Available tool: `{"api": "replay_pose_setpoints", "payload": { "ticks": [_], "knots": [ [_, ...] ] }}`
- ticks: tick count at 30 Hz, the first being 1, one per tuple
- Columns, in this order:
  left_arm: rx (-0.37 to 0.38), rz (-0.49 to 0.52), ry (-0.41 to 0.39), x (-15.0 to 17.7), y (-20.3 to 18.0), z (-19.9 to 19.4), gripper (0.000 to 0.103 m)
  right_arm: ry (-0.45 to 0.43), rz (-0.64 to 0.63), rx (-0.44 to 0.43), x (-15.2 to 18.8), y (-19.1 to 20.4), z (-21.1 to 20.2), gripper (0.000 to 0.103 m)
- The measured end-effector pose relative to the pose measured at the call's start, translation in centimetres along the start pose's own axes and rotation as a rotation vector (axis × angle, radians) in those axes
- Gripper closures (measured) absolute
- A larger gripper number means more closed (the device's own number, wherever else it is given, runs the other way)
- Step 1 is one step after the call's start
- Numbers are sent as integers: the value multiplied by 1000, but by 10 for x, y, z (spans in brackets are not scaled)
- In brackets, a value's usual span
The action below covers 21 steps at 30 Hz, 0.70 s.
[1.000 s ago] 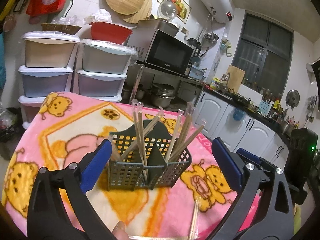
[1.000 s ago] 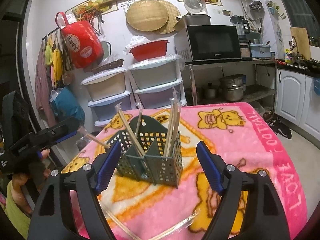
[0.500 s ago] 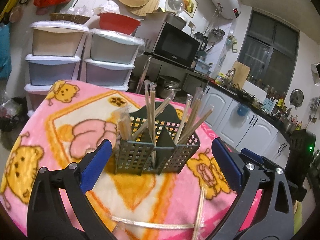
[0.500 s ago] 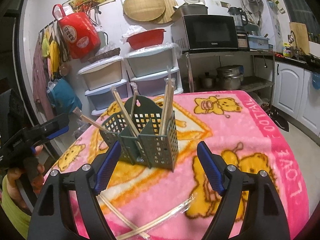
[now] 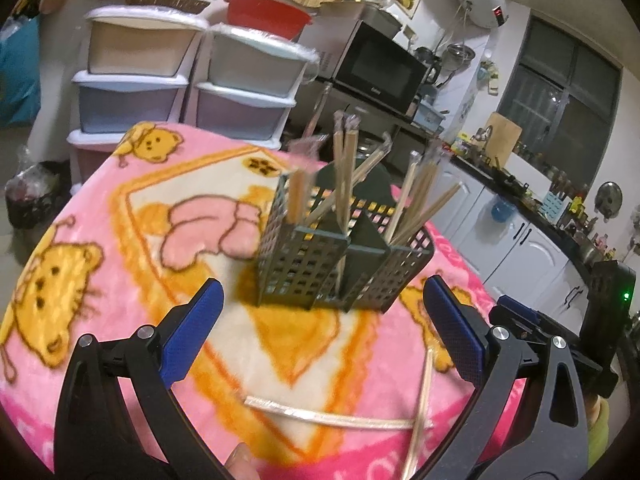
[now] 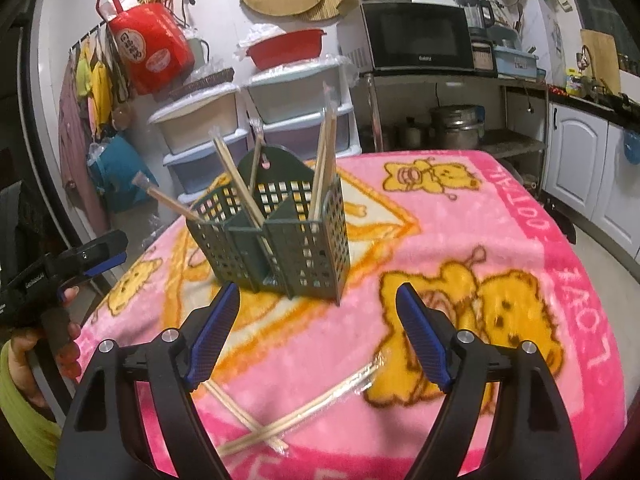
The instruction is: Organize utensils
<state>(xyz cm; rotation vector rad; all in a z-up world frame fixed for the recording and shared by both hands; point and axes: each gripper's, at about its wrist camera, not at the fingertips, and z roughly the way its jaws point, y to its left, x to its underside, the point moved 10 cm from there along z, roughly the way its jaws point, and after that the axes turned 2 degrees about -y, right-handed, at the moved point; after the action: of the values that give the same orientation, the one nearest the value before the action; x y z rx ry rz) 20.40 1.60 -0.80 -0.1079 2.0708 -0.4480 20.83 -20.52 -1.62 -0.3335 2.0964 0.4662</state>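
Note:
A dark green slotted utensil caddy (image 5: 340, 264) stands upright on the pink bear blanket (image 5: 120, 240), with several wrapped wooden chopstick pairs (image 5: 344, 172) standing in its compartments. It also shows in the right wrist view (image 6: 280, 248). Two wrapped chopstick pairs lie crossed on the blanket near the front edge (image 5: 336, 418) (image 6: 296, 412). My left gripper (image 5: 320, 336) is open and empty, in front of the caddy and above the loose chopsticks. My right gripper (image 6: 316, 336) is open and empty, also in front of the caddy.
Stacked plastic drawers (image 5: 180, 80) with a red basin (image 5: 268, 16) stand behind the table. A microwave (image 5: 376, 68) sits on a shelf, with white kitchen cabinets (image 5: 520, 248) at the right. The left gripper's handle and hand show at the right wrist view's left edge (image 6: 48, 280).
Both grippers have pulled back and risen away from the caddy. The loose chopsticks on the blanket have come further into view below them. The caddy has not moved.

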Motion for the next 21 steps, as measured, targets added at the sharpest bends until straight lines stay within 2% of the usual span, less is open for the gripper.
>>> {"api": "replay_pose_setpoints", "payload": {
  "ticks": [13, 21],
  "knots": [
    [-38, -95, 148, 57, 40, 9, 11, 113, 34, 13, 33, -16, 19, 25],
    [-32, -124, 202, 77, 50, 15, 11, 182, 49, 32, 53, -28, 34, 25]
  ]
}}
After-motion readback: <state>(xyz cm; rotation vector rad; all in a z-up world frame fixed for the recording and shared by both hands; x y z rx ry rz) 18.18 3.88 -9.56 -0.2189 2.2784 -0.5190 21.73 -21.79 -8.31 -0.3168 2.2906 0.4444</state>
